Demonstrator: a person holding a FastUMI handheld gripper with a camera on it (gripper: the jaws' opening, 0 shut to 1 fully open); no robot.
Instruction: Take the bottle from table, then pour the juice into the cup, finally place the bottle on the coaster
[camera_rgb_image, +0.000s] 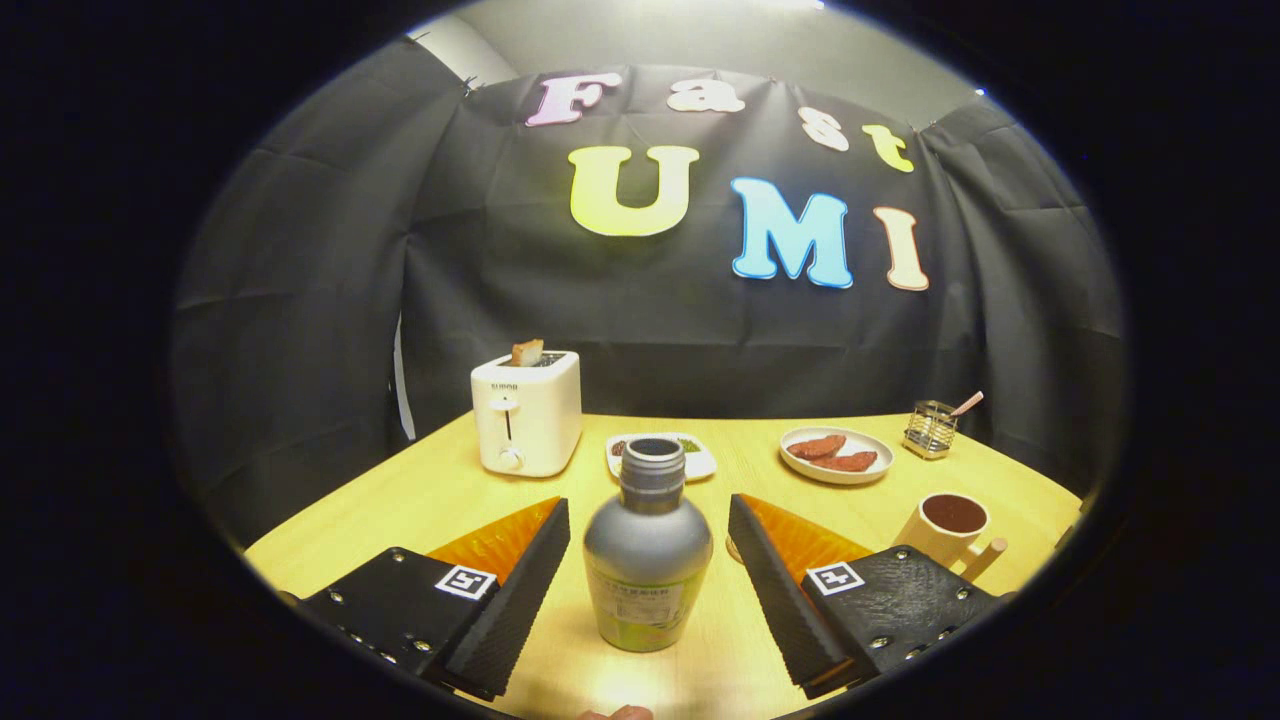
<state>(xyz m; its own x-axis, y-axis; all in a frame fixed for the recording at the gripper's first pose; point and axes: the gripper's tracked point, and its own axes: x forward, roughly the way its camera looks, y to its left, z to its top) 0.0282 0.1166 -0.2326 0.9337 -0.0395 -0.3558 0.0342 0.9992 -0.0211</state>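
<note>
Gripper view: gripper (648, 560) fingers spread wide, holding nothing. Bottle (647, 560) upright on table (400, 500), uncapped, between the fingers, gaps both sides. Cup (950, 525), dark liquid inside, 2 o'clock from bottle, just past the right finger. Toaster (527, 412) at 11 o'clock. Plate (836, 455) with reddish food at 1 o'clock.

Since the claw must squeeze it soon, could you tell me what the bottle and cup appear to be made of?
The bottle, standing upright between the open claw fingers, looks like matte grey plastic or coated metal, with a soft sheen. The cup looks like cream glazed ceramic, smooth, with a seemingly wooden handle.
</note>
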